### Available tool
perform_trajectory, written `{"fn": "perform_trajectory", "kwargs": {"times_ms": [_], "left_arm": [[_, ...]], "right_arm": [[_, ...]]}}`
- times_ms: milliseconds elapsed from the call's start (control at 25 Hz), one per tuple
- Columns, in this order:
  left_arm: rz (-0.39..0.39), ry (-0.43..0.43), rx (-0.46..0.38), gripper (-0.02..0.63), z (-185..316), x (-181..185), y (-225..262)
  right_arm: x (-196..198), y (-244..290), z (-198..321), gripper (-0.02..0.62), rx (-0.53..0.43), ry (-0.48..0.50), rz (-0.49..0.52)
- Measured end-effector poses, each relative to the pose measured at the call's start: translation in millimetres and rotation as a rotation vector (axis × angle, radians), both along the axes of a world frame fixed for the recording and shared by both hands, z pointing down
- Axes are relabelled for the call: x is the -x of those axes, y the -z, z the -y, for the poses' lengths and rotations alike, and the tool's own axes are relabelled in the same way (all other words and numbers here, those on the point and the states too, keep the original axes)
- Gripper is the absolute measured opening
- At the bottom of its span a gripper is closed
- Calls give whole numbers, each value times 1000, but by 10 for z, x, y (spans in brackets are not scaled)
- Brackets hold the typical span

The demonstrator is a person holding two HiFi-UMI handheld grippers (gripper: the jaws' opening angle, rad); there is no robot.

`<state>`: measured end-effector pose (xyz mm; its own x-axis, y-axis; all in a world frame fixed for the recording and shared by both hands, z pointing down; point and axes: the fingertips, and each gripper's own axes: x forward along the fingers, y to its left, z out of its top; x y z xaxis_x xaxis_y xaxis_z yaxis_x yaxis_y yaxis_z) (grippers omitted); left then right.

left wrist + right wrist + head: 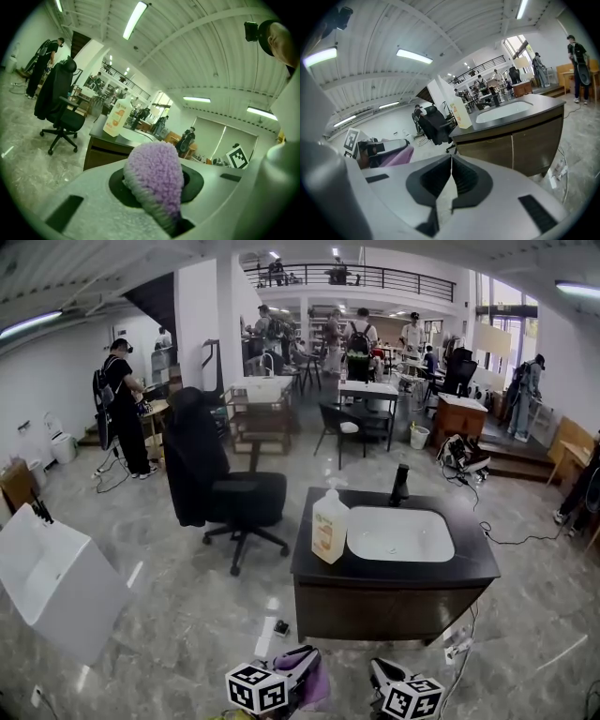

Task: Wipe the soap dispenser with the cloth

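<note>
1. Soap dispenser (330, 526): a pale bottle with an orange label and a white pump. It stands upright on the dark countertop (469, 563), near the left edge and just beside the left rim of the white sink basin (400, 533).
2. A black faucet (400, 484) rises at the back rim of the basin. The counter's front edge overhangs a dark wooden cabinet (375, 610).
3. Purple fluffy cloth (152, 168): pinched in the left gripper (159, 187), bulging forward out of the jaws, well apart from the dispenser.
4. Right gripper (451, 180): jaws pressed together with nothing between them, held beside the left one and pointing toward the cabinet's front.
5. Bare marble floor (187, 615) lies open between both grippers and the cabinet front. A small dark object (279, 627) lies on it near the cabinet's left corner.
6. Left of the counter, a black office chair (239, 498) draped with a dark jacket stands apart, a strip of floor between them.
7. Right of the cabinet, a cable (516, 538) trails across the floor and a power strip (457, 643) lies by the front corner.
8. A loose white basin (47, 582) sits at the far left.
</note>
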<state>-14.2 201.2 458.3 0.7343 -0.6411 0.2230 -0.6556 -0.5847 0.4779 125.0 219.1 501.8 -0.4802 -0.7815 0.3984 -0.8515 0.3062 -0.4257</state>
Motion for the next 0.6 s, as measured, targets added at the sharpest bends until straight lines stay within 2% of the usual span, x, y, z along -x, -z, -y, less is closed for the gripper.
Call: {"fn": "perform_trajectory", "kwargs": {"times_ms": [240,600], "left_arm": [[2,11,12,57,93,-197,-45],[10,35,23,57,300,-266,-122]], "right_arm": [[-131,-29,135,8,15,10,17],[-229,-146,292,8,39,10,31]]}}
